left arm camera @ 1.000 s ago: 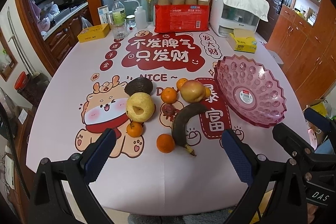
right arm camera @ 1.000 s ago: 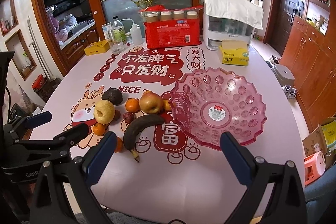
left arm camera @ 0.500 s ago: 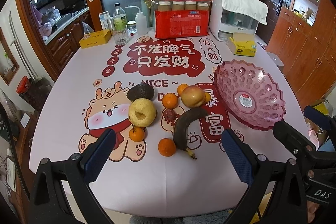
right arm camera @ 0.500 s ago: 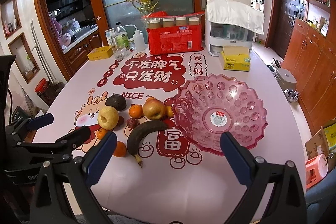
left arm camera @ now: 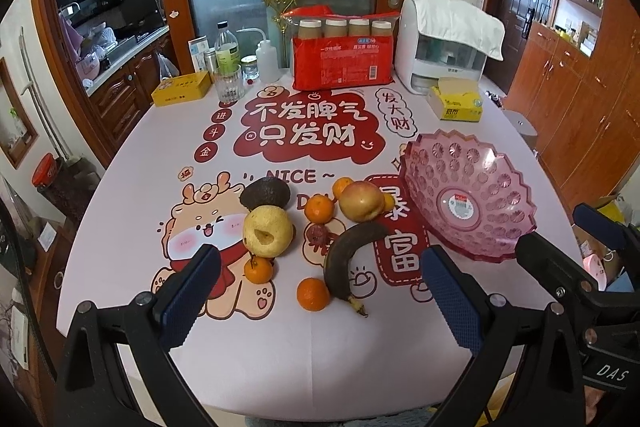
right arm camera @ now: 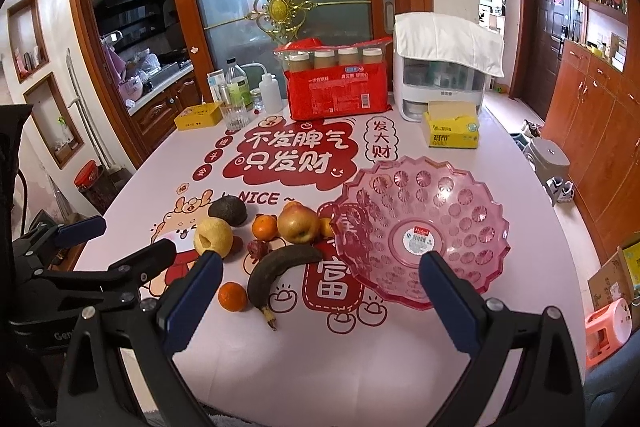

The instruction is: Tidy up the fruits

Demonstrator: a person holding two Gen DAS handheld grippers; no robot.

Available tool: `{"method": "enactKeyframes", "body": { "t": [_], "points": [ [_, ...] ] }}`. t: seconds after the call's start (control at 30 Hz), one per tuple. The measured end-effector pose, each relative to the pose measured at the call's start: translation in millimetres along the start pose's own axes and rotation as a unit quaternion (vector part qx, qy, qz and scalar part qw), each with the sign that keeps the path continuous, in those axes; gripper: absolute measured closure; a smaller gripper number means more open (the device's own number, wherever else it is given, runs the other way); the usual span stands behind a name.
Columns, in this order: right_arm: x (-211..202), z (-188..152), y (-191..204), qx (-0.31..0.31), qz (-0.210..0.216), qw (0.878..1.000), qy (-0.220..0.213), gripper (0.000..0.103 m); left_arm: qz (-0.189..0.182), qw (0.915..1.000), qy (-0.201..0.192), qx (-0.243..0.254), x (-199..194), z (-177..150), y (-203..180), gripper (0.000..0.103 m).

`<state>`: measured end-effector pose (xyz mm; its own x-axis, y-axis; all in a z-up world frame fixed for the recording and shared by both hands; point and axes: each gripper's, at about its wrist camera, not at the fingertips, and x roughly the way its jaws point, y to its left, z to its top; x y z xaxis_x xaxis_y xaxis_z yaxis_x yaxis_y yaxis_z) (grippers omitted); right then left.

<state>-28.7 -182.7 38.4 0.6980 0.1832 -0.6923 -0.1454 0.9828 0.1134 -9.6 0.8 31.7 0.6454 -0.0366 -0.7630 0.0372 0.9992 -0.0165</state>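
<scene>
Left wrist view: left gripper [left arm camera: 318, 297] hangs wide open w/ nothing in it, above the table's [left arm camera: 280, 367] near edge. Right gripper [right arm camera: 318, 297] same, spread wide, empty. Just ahead lie a blackened banana [left arm camera: 352, 259], pear [left arm camera: 267, 231], apple [left arm camera: 362, 201], avocado [left arm camera: 265, 193] & small oranges [left arm camera: 313, 293], all beside the pink bowl [left arm camera: 468, 195].

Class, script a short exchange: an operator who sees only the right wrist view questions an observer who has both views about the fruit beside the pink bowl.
Operator: Is anything hidden behind my left pad?
Observer: Yes. The right hand-held gripper has a pad covering a small orange just in front of the pear.
Operator: Is the other hand-held gripper carrying fruit?
Observer: No. The left hand-held gripper shows wide-open pads in its own view, with nothing held between them.
</scene>
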Motion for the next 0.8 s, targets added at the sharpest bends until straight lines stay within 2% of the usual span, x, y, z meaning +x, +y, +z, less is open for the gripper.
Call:
{"method": "enactKeyframes", "body": {
  "t": [0.33, 0.8],
  "points": [
    [6, 11, 9, 0.0, 0.02, 1.0, -0.013, 0.004, 0.018, 0.9998, -0.008, 0.003, -2, 13, 12, 0.003],
    [45, 26, 46, 0.01, 0.03, 0.999, 0.013, 0.004, 0.021, 0.9988, 0.038, 0.023, 36, 36, 55, 0.003]
  ]
}}
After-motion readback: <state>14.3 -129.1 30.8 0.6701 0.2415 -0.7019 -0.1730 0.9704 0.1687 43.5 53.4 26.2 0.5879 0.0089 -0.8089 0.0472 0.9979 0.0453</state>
